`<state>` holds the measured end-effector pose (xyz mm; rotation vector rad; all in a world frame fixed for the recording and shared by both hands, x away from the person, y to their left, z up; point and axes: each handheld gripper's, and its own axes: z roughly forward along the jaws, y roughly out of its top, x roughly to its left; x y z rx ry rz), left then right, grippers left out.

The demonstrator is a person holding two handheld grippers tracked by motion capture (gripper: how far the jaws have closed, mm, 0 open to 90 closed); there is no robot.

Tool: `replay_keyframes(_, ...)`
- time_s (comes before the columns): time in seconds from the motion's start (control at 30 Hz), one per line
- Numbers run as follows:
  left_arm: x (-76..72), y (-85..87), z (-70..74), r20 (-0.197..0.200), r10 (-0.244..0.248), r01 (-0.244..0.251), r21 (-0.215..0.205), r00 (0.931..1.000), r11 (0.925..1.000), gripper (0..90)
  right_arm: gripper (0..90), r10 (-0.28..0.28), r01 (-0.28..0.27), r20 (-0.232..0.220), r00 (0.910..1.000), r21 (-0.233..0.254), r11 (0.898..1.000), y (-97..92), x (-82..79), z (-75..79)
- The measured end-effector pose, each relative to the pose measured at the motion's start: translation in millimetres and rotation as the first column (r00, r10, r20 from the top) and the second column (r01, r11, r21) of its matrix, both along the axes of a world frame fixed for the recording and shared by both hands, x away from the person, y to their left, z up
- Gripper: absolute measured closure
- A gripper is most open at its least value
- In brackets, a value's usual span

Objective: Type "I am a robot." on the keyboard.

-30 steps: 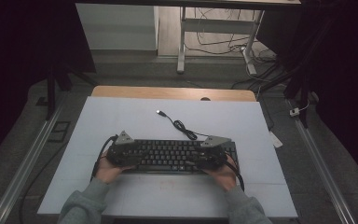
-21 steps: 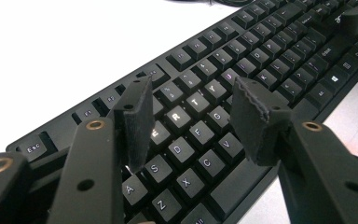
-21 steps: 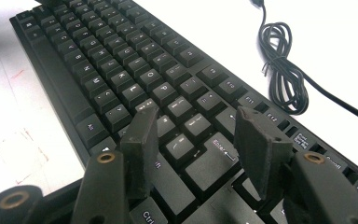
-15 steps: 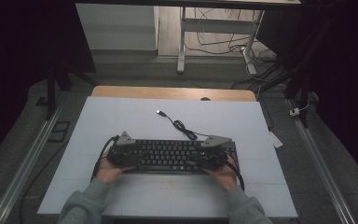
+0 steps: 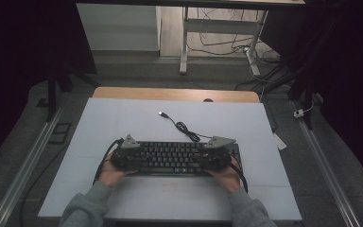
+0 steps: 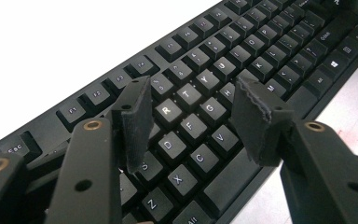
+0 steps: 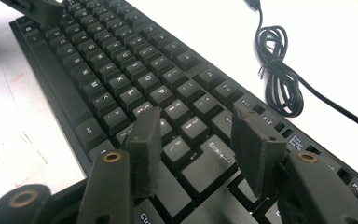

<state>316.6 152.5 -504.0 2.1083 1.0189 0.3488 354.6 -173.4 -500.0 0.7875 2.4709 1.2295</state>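
Left gripper (image 6: 191, 112) and right gripper (image 7: 196, 140), jaws spread and pinching nothing, right's just closing slightly, are hovering over the black rectangular plastic keyboard (image 5: 175, 157) lying near the table's (image 5: 123, 118) front edge.

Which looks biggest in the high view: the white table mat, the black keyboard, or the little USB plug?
Largest to smallest:
1. white table mat
2. black keyboard
3. USB plug, tiny at the cable's far end
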Motion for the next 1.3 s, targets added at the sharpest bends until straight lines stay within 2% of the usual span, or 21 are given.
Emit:
replay_keyframes(0.37, 0.1, -0.2, -0.2, 0.000, 0.002, -0.002, -0.001, 1.0000, 1.0000, 47.0, 52.4, 0.000, 0.000, 0.008, 1.0000, -0.022, 1.000, 5.8, 5.2, 5.7)
replay_keyframes(0.77, 0.2, 0.0, -0.3, -0.001, 0.003, -0.003, -0.001, 1.0000, 1.0000, 47.0, 53.7, 0.016, -0.016, -0.009, 0.9998, -0.007, 1.000, 17.6, 11.3, 7.0)
replay_keyframes(0.9, 0.1, -0.4, -0.4, -0.002, 0.002, -0.002, 0.000, 1.0000, 1.0000, 46.9, 61.3, 0.032, -0.033, -0.013, 0.9994, -0.009, 0.999, 27.5, 13.7, 6.9)
replay_keyframes(1.03, -0.1, -0.8, -0.7, -0.003, 0.003, -0.003, 0.002, 1.0000, 1.0000, 46.9, 77.0, 0.062, -0.063, -0.032, 0.9976, -0.014, 0.998, 39.0, 17.4, 5.5)
replay_keyframes(1.17, -0.1, -0.5, -0.6, -0.002, 0.002, -0.001, 0.001, 1.0000, 1.0000, 46.8, 88.8, 0.079, -0.081, -0.054, 0.9954, -0.027, 0.996, 49.3, 21.8, 2.3)
replay_keyframes(1.3, -0.2, -0.5, -0.7, -0.002, 0.002, -0.002, 0.000, 1.0000, 1.0000, 46.8, 89.5, 0.093, -0.097, -0.077, 0.9927, -0.055, 0.994, 59.0, 24.3, -3.1)
